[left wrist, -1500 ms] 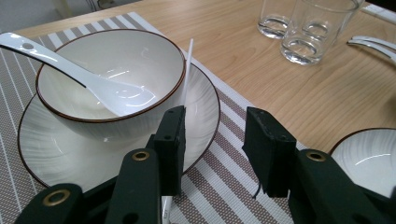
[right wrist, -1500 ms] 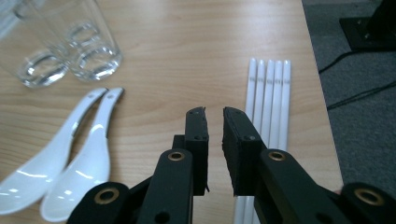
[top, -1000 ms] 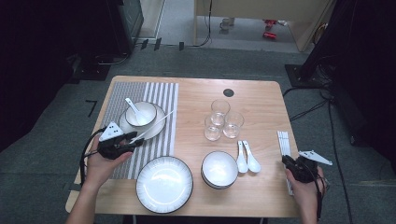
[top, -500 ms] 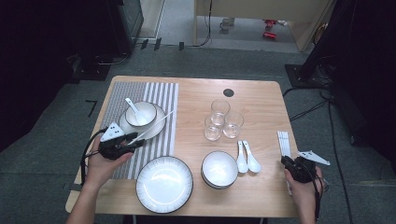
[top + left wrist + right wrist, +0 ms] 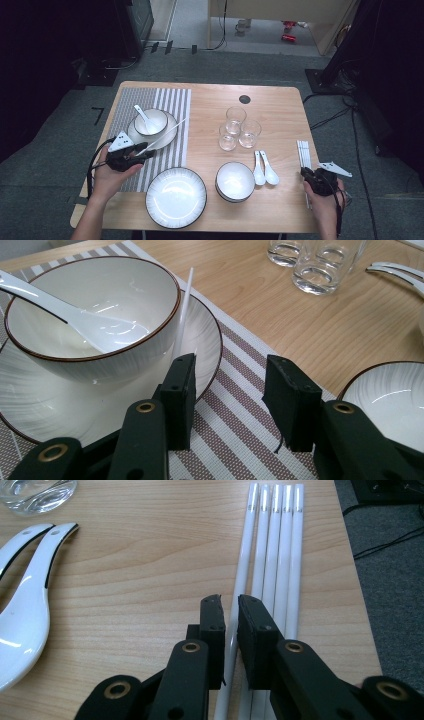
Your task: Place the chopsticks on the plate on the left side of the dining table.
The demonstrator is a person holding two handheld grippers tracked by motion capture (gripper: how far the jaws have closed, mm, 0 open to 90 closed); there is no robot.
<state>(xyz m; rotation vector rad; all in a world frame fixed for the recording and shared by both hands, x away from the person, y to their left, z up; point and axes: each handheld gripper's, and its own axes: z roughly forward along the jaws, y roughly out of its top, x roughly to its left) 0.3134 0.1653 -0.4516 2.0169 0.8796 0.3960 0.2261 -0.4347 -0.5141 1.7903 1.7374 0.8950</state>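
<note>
A white bowl [image 5: 159,119] with a spoon [image 5: 90,325] in it stands on a plate [image 5: 210,335] on the striped placemat [image 5: 172,100]. One white chopstick [image 5: 184,310] leans on that plate's rim against the bowl. My left gripper [image 5: 230,385] is open just before the plate, its left jaw close beside the chopstick's near end. In the high view the left gripper [image 5: 148,152] lies on the mat. Several white chopsticks [image 5: 280,540] lie side by side at the table's right edge. My right gripper [image 5: 231,605] is shut on the leftmost chopstick [image 5: 245,555], which still lies on the table.
A large empty plate [image 5: 176,196] and a stack of bowls [image 5: 235,181] sit near the front edge. Two white spoons [image 5: 265,170] lie right of the bowls. Three glasses [image 5: 236,127] cluster mid-table. The table's right edge runs just beyond the chopsticks [image 5: 302,150].
My right gripper has crept a little left and forward onto the chopsticks' near ends. The left gripper has hardly moved.
</note>
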